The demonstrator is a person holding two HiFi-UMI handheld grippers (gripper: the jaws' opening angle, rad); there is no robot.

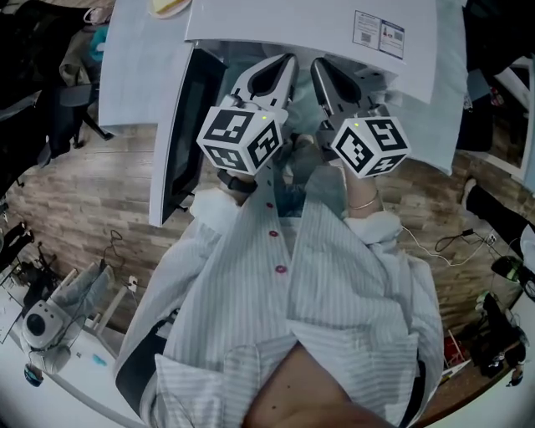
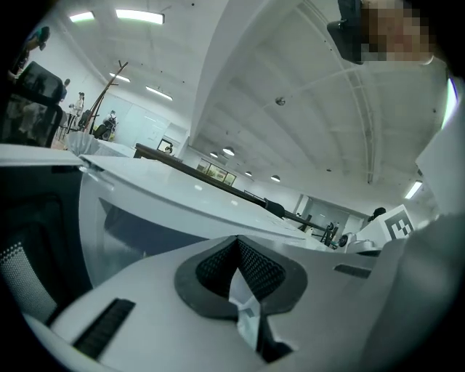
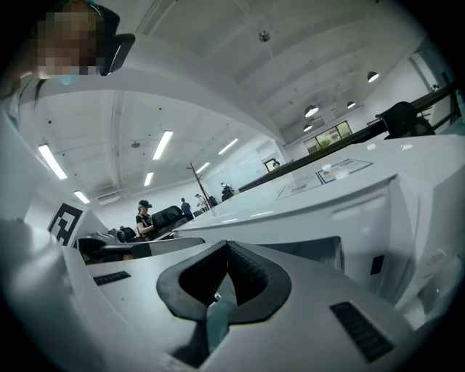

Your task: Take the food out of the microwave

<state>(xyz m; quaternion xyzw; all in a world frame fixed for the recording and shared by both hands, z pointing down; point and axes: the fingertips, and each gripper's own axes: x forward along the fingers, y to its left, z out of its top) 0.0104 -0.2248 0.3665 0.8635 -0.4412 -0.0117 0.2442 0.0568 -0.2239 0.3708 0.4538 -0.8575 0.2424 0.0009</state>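
The left gripper (image 2: 236, 241) has its jaws pressed together with nothing between them, and the right gripper (image 3: 227, 247) is the same: closed and empty. In the head view the two sit side by side, close but apart, both aimed at 12 o'clock toward the microwave (image 1: 334, 25). Its door (image 1: 180, 125) stands swung open at 9 o'clock of the left gripper. The microwave sits on a white table (image 1: 134, 67). The food itself shows in no view. From the head the microwave's top hides the cavity, and in the left gripper view the cavity mouth (image 2: 138, 232) is a dim grey hollow where no dish can be made out. So the food is probably still inside. It will likely be on a plate or in a bowl: stiff, perhaps glazed and slippery, possibly hot, and apt to spill if tipped. Both pairs of jaws would need to open first. The safest hold looks like the dish's rim at 3 and 9 o'clock, one gripper on each side, kept level while it is drawn out.
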